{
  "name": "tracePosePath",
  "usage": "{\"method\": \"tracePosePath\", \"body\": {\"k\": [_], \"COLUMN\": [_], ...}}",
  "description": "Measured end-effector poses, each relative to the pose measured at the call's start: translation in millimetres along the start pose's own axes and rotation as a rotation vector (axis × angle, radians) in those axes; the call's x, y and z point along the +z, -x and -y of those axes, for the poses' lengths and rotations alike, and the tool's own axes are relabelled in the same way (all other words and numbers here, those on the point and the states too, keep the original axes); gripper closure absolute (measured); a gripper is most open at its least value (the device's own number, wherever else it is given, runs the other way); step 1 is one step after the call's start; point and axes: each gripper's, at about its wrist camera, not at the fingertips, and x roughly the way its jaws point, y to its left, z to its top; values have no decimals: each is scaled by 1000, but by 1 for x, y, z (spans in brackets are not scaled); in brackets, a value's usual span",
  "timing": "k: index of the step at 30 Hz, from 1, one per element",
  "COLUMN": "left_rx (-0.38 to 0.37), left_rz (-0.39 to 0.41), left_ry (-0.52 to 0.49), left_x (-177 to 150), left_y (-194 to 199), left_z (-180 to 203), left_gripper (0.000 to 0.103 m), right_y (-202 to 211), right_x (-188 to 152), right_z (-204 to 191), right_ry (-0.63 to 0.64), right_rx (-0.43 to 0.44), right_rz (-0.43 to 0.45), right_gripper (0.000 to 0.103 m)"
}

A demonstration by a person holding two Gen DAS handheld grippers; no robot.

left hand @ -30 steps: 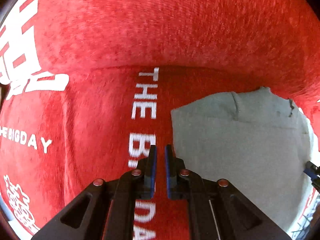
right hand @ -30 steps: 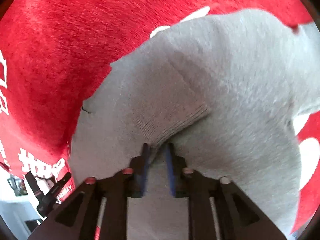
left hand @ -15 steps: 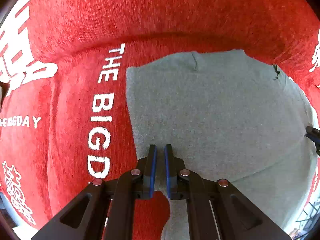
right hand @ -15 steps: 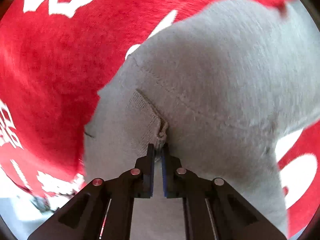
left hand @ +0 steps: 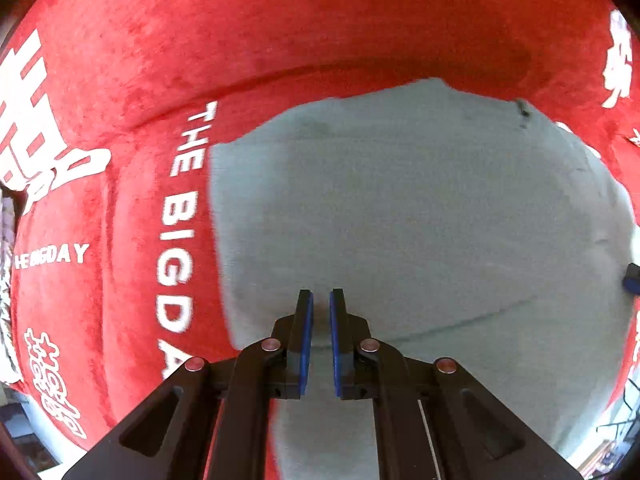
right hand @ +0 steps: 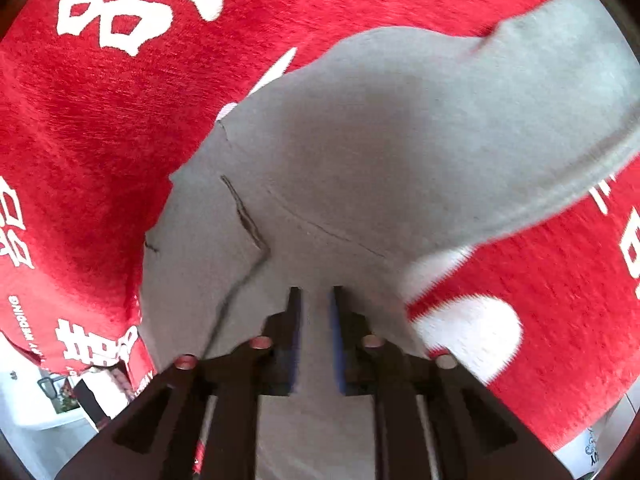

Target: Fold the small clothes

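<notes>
Grey garment [left hand: 420, 220] on red cloth [left hand: 320, 20] — under left gripper [left hand: 321, 300] clenched empty, right gripper [right hand: 317, 296] just released

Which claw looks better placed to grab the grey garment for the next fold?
Probably the right claw: it has just opened over the grey garment beside a raised edge. The left claw is shut over flat fabric, holding nothing.

white "the big da" and "bigday" stand printed on the red cloth [left hand: 120, 300].
</notes>
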Motion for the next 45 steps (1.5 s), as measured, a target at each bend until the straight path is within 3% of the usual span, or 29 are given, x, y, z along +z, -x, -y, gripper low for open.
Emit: {"method": "tracePosePath", "body": {"k": [3, 6, 10, 11, 12, 13, 18, 26, 31, 36, 39, 45], "left_rx": [-29, -12, -44, -39, -24, 2, 9, 23, 11, -6, -62, -147], "left_rz": [-25, -32, -51, -61, -70, -63, -41, -65, -55, -90, -106, -31], "left_ry": [-16, -31, -47, -57, -61, -55, -86, -108, -107, -112, -114, -139], "left_x": [-1, -2, -2, -2, -3, -4, -2, 9, 16, 24, 30, 33], "left_y": [2, 4, -3, -4, -5, -4, 0, -7, -3, -13, -18, -1], "left_z": [24, 49, 72, 79, 85, 91, 121, 158, 184, 198, 206, 228], "left_gripper": [93, 93, 90, 55, 5, 0, 1, 1, 1, 1, 1, 1], "right_y": [3, 7, 13, 15, 16, 17, 28, 58, 88, 104, 111, 117], "right_x": [-6, -10, -13, -13, -13, -13, -9, 11, 31, 48, 58, 82], "right_z": [4, 8, 18, 21, 23, 25, 44, 93, 149, 201, 221, 233], "right_ry": [-3, 1, -9, -9, -9, -11, -31, -105, -245, -397, -455, -497], "right_rx": [19, 30, 62, 71, 78, 83, 94, 75, 54, 88, 162, 273], "right_rz": [-9, -13, -22, -24, -27, -28, -12, 54, 191, 257, 292, 335], "right_gripper": [63, 62, 51, 51, 51, 51, 42, 42, 42, 42, 42, 42]}}
